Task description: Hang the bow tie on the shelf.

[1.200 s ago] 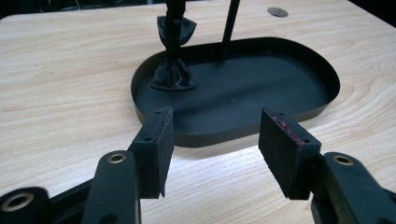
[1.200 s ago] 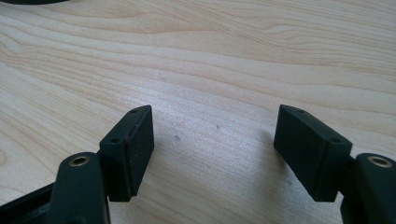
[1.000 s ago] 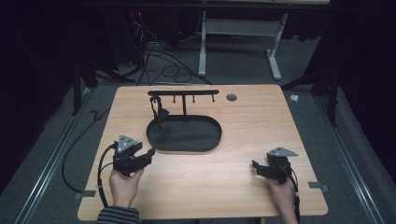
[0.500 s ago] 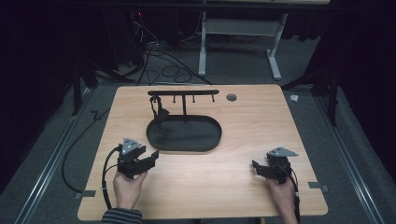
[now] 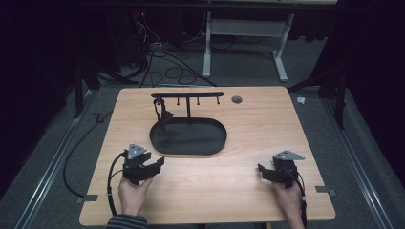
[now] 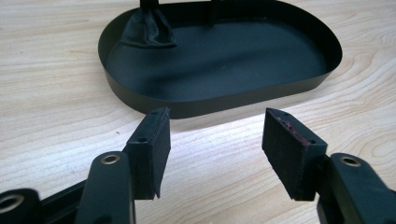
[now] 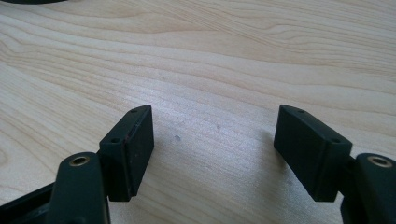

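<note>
A black oval tray sits mid-table, with a black T-shaped hook rack rising from its back. A small dark cloth pouch hangs from the rack's left end, and in the left gripper view the pouch touches the oval tray floor. My left gripper stands open just short of the tray's near-left rim, nothing between its jaws; close up, the left gripper points at that rim. My right gripper is open low over bare wood at the front right, the right gripper empty.
The wooden table has a round grommet near its back edge. Cables and a desk frame lie on the floor beyond. Tape marks sit at the front corners. Bare wood lies between the two grippers.
My left gripper has drawn back a little toward the front edge and turned its jaws more to the right. The right gripper has stayed put.
</note>
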Available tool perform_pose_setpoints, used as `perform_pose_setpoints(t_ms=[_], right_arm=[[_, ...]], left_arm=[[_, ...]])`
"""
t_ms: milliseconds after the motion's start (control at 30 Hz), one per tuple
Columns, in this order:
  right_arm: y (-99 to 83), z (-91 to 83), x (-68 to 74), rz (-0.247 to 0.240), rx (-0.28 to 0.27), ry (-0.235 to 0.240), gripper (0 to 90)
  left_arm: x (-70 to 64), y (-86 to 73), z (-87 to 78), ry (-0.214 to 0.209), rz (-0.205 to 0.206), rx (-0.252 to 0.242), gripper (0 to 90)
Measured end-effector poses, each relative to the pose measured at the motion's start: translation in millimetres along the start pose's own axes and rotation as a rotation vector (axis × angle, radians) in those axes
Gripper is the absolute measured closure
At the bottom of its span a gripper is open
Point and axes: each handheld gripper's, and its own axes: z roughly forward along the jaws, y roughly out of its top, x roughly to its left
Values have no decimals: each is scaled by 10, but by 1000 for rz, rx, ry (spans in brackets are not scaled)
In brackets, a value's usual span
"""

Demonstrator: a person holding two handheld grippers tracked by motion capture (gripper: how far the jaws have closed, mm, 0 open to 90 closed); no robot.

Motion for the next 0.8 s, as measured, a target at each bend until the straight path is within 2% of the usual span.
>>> perform_pose_setpoints(t_ms=[133,800], right_arm=[[0,0,0,0,0,0,299],[-1,-1,1,-2,0,0,300]], left_arm=[[-1,-29,8,1,-9,-10,423],[-21,-139,152,-5,-17,25,422]])
